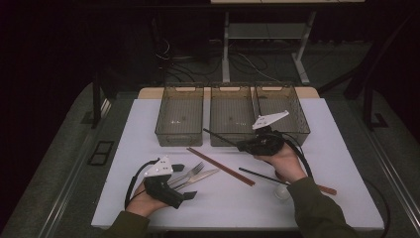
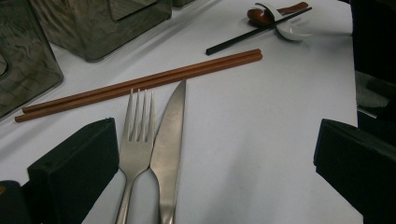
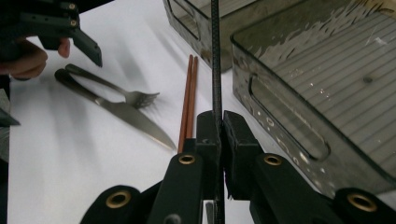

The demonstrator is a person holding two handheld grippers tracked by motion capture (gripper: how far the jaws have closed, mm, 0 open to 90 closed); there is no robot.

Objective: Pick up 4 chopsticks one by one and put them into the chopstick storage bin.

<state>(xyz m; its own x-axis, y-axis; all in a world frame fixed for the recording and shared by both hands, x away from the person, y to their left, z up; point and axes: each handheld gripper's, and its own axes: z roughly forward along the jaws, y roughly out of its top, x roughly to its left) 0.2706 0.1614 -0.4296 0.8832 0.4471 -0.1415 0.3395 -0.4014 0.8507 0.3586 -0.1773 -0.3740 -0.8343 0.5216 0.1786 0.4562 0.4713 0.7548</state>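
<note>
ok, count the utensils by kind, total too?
Silver metal fork: 1
Silver metal knife: 1
Red-brown chopsticks: 2
Thin black chopsticks: 2 (one clamped in right gripper)
White ceramic spoon: 1
Brown wooden spoon: 1
Total: 8

black chopstick [image 3: 215, 70] | reddish-brown chopsticks [image 2: 140, 84] | silver fork [image 2: 136, 140], knife [image 2: 169, 140] | white table [image 1: 228, 193]

Three clear bins [image 1: 180, 115] stand in a row at the 12 o'clock side of the desk [image 1: 341, 148]. Toward 9 o'clock lie one fork [image 1: 190, 173] and one knife [image 1: 197, 179], with one pair of brown chopsticks [image 1: 221, 166] at the centre. There are two black chopsticks [image 1: 262, 176], one lying toward 3 o'clock and one clamped in the right gripper [image 1: 241, 145], plus one white spoon [image 2: 292, 28] and one brown spoon [image 2: 261, 15].
</note>
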